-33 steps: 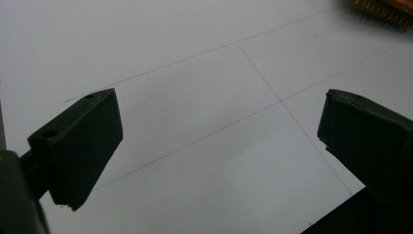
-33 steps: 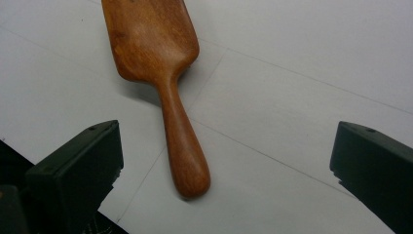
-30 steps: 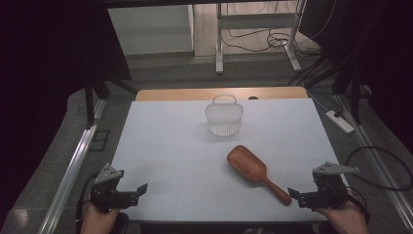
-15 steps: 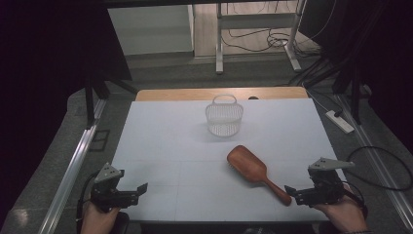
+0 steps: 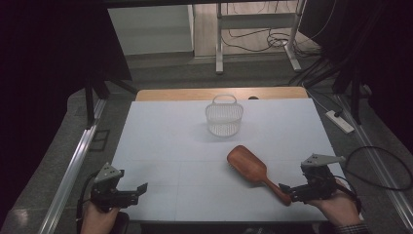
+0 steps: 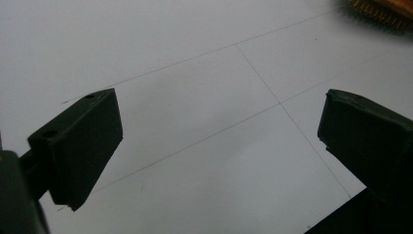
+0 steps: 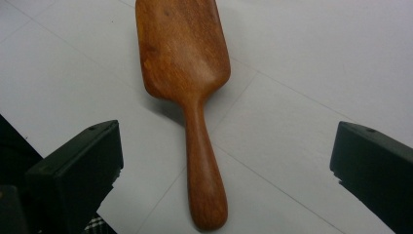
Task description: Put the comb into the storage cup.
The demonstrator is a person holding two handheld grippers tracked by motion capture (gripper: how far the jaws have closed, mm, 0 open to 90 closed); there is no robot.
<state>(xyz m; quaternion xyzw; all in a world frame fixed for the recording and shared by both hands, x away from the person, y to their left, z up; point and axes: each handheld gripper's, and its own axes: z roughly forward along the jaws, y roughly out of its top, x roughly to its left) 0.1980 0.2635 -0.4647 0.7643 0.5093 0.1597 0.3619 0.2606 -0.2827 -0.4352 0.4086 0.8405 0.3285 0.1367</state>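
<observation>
A wooden hairbrush [image 5: 249, 166] lies bristles-down on the white table [image 5: 165, 146], its handle pointing to the near right. My right gripper [image 5: 288, 191] sits at the end of that handle, held by a hand. In the right gripper view the handle [image 7: 204, 185] lies between the wide-open jaws of my right gripper [image 7: 229, 161], touching neither. A white mesh basket [image 5: 224, 117] stands upright at the far middle. My left gripper [image 5: 140, 191] rests open at the near left with only bare table between the jaws of the left gripper [image 6: 224, 141]. The brush's bristles [image 6: 382, 10] peek in at the top right.
The table's near edge runs just below both hands. A bare wooden strip [image 5: 185, 93] shows along the far edge. A power strip [image 5: 339, 122] and cables lie on the floor to the right, and metal rails [image 5: 73, 170] run along both sides.
My right gripper has moved a little left and forward, bringing its open jaws up to the end of the brush handle. The left gripper, brush and basket have stayed put.
</observation>
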